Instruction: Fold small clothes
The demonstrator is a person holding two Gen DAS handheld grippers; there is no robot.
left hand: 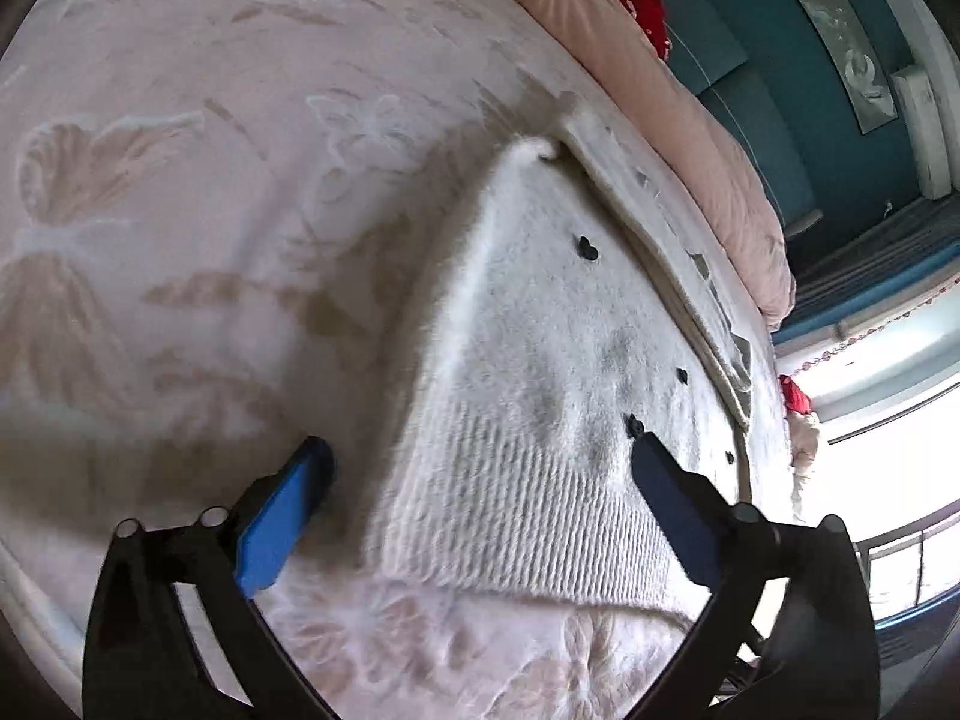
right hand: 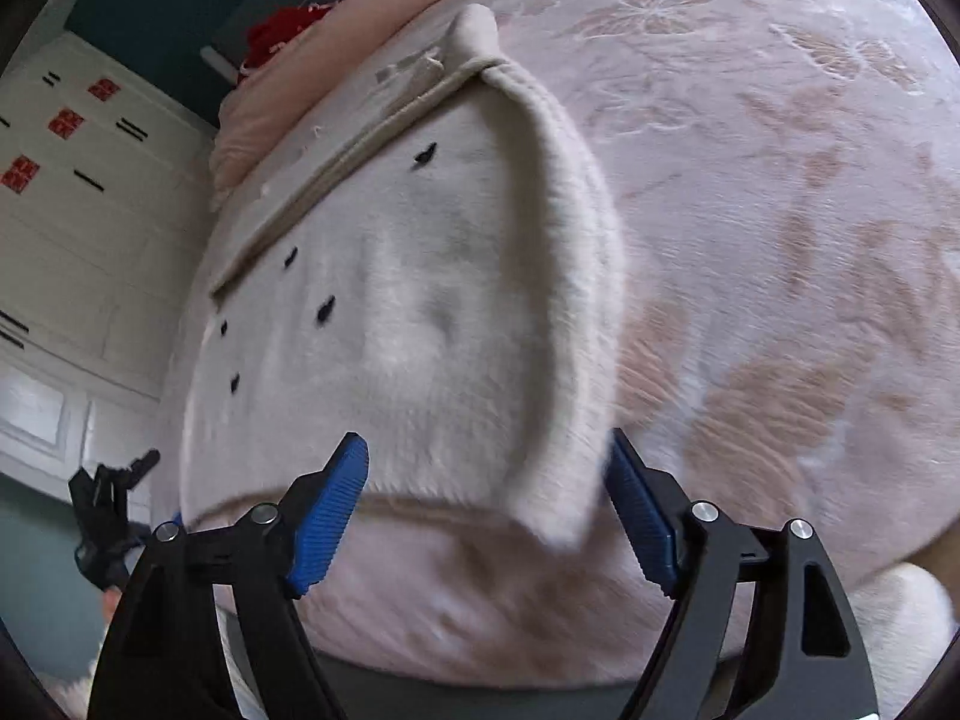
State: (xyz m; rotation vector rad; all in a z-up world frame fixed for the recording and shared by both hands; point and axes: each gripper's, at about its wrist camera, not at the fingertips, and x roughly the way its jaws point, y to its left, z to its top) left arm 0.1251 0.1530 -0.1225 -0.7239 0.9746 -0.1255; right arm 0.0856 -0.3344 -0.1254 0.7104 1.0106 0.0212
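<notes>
The near hem of the white sweater (right hand: 432,312) is motion-blurred in the right wrist view, its folded sleeve end smeared. The small dark marks (left hand: 587,247) on the knit are too small to identify. The bed (left hand: 180,180) is cut off by every frame edge. The red item (left hand: 645,0) beyond the pink quilt (left hand: 690,120) is partly hidden. The black object (right hand: 108,510) at lower left is indistinct.
</notes>
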